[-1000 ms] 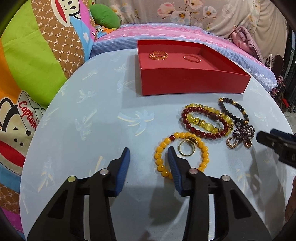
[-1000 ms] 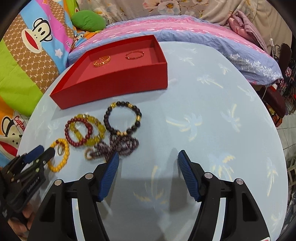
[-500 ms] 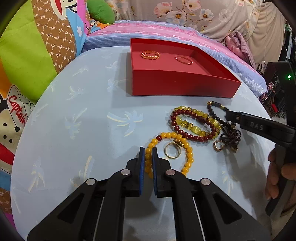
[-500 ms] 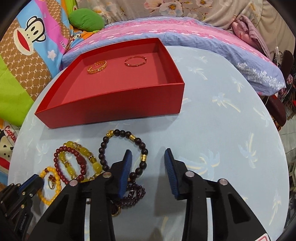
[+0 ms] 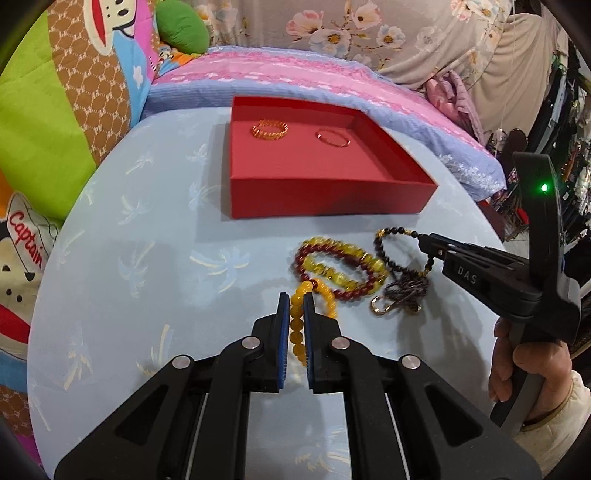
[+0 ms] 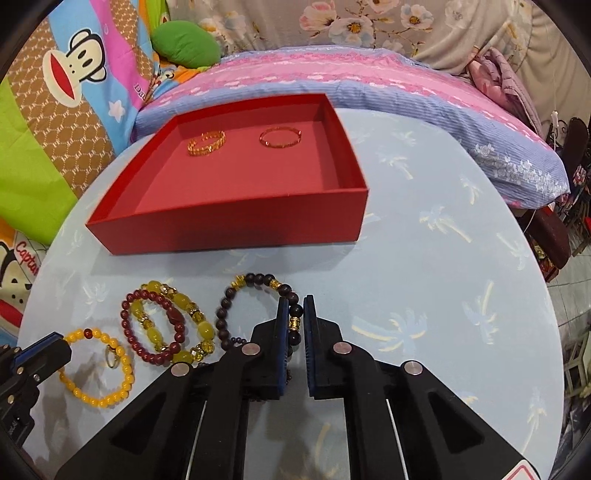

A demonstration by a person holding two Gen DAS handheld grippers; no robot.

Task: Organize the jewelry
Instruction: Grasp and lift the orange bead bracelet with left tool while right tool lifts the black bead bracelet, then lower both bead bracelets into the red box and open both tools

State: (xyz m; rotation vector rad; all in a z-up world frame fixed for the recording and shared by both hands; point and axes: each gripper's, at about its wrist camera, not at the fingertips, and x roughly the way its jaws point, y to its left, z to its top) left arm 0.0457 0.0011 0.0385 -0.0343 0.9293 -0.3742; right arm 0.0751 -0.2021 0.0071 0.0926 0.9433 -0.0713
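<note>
A round table covered in pale blue cloth printed with palm trees stands against a bed with a pink and lilac striped cover. A bright cartoon-monkey blanket and a green cushion lie to the left beyond the table, and a floral curtain hangs behind.

Straight ahead of both pairs of jaws sits a red tray, open at the top, with 2 bangles on its floor: a gold bangle to the left and a thin red bangle to the right, apart from each other.

The left gripper is clenched on the yellow bead bracelet, the beads running between its blue pads. Just ahead and to the right of those jaws lie a dark red bracelet and a chunky yellow bracelet, overlapping, with a dark knotted cord piece beside them.

The right gripper is closed on the black bead bracelet, pinching its right side at a gold bead; the rest of the loop lies on the cloth to the left of those jaws. A small gold ring rests inside the yellow loop.
</note>
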